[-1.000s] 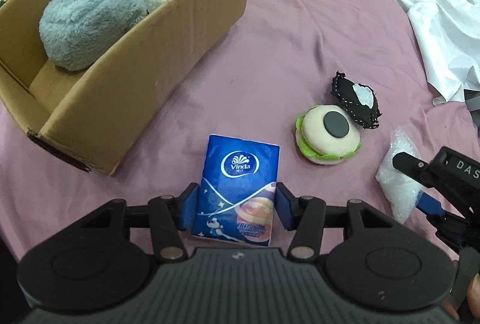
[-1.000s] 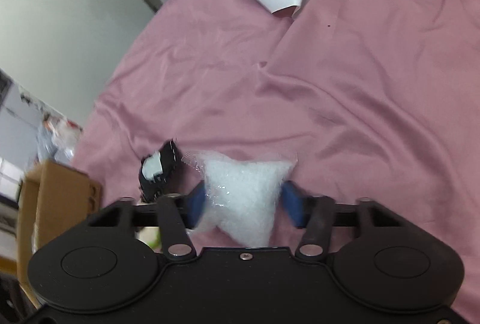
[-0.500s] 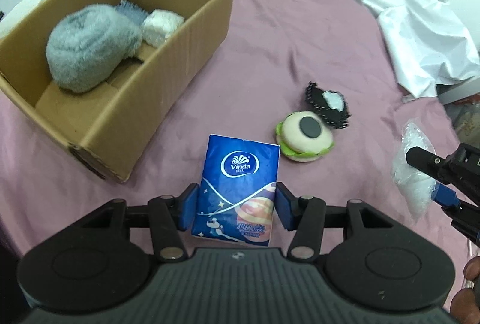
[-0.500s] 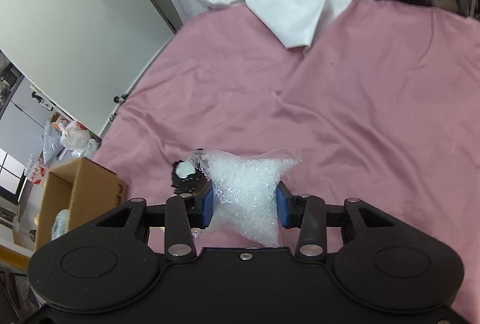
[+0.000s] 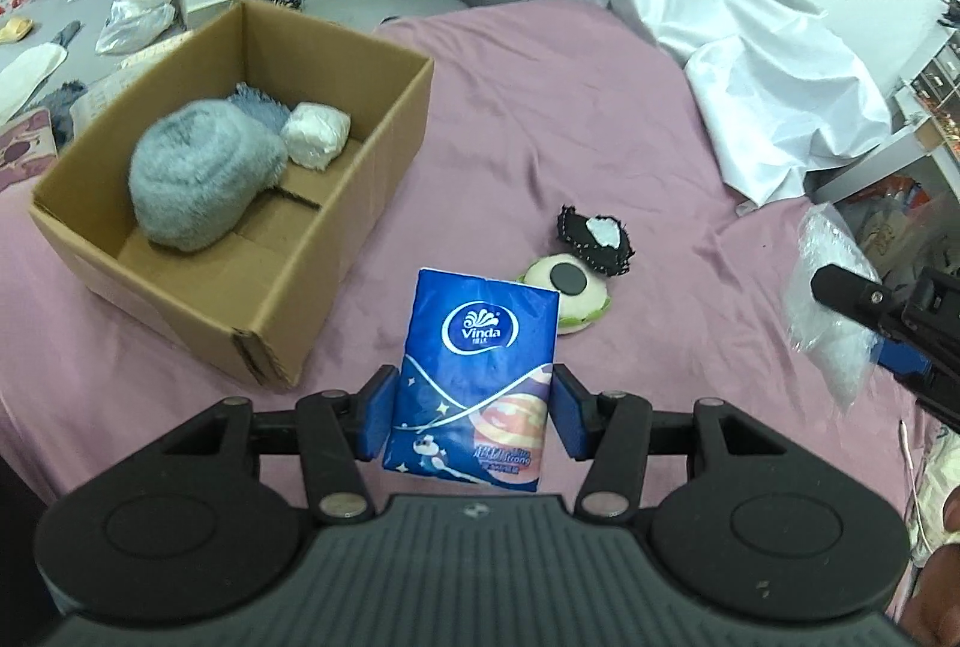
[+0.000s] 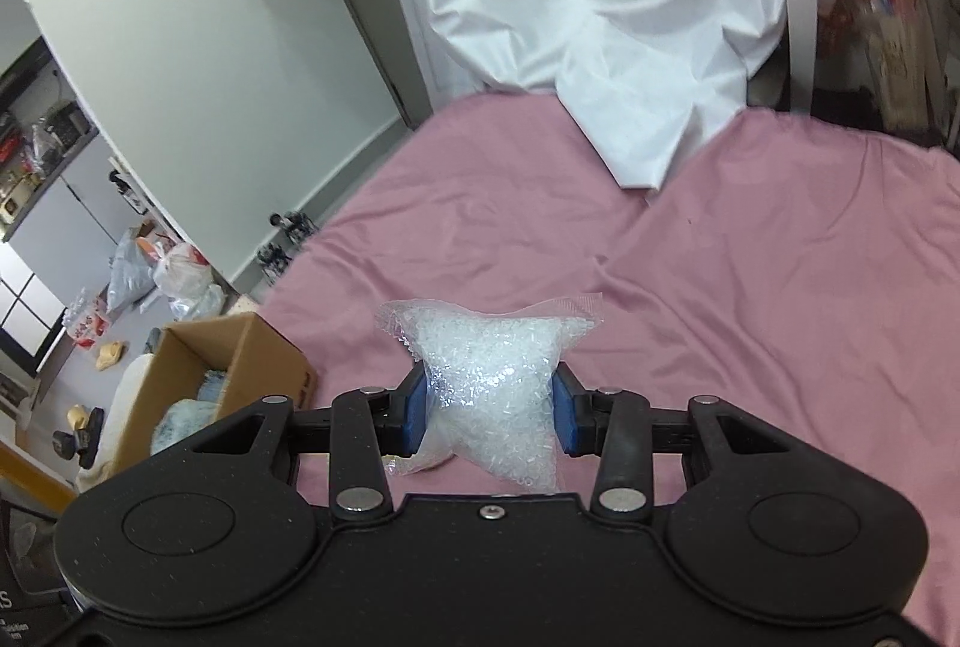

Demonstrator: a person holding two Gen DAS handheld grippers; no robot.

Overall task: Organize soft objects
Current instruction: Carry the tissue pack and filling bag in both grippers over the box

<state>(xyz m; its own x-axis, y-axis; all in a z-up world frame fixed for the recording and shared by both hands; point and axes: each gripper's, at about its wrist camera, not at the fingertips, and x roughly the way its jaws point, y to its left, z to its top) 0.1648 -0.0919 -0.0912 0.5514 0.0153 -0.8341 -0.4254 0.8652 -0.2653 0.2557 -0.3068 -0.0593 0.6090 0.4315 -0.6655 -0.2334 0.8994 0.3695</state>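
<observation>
One blue Vinda tissue pack [image 5: 477, 377] sits clamped between the left gripper [image 5: 474, 416] fingers, lifted above the pink bed sheet [image 5: 570, 107]. One clear bag of white pellets [image 6: 495, 395] is squeezed by the right gripper [image 6: 492, 410] fingers. Two soft toys lie on the sheet: a burger plush [image 5: 579, 290] and a black pouch [image 5: 594, 239]. One cardboard box [image 5: 336, 203] holds three soft items.

Even, soft indoor light; faint shadows; strong fisheye bending at edges; mostly sharp.
</observation>
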